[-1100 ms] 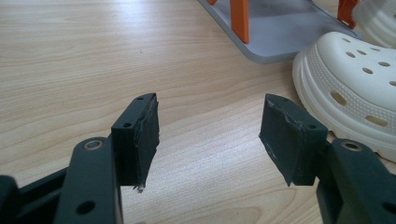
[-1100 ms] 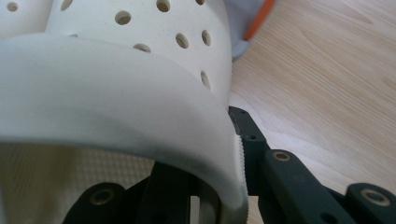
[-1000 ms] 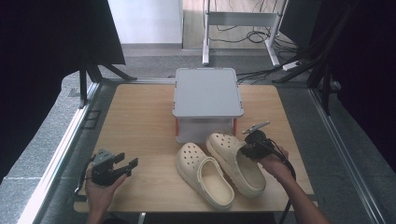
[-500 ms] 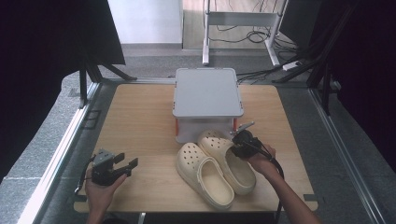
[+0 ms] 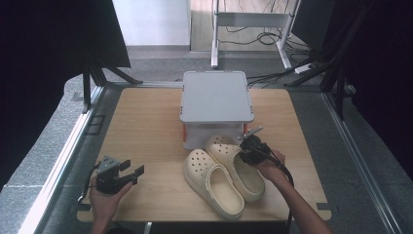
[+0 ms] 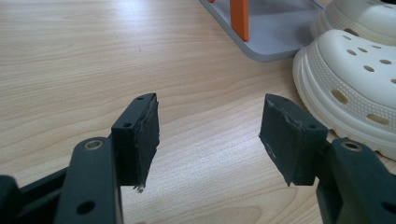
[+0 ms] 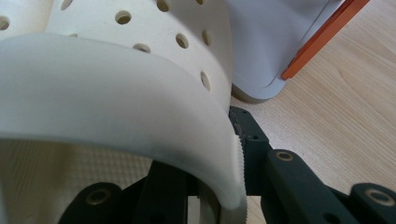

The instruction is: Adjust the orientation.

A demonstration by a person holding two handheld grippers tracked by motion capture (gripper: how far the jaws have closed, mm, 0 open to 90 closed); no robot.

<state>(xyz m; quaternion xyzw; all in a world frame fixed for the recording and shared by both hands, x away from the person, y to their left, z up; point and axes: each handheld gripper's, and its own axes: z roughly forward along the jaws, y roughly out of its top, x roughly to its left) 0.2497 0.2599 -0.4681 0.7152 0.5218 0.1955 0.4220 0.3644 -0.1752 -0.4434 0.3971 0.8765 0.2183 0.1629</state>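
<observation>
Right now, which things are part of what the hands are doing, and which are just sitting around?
Part of the job:
- right gripper, fingers clamped on the side wall of the right shoe
- left shoe, its pair, touching it

Just sitting around:
- grey lidded box
- left gripper, open above bare table

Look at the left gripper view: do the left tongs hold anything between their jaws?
No, the left tongs stand open over bare wooden table, with the cream clog lying apart to one side.
</observation>
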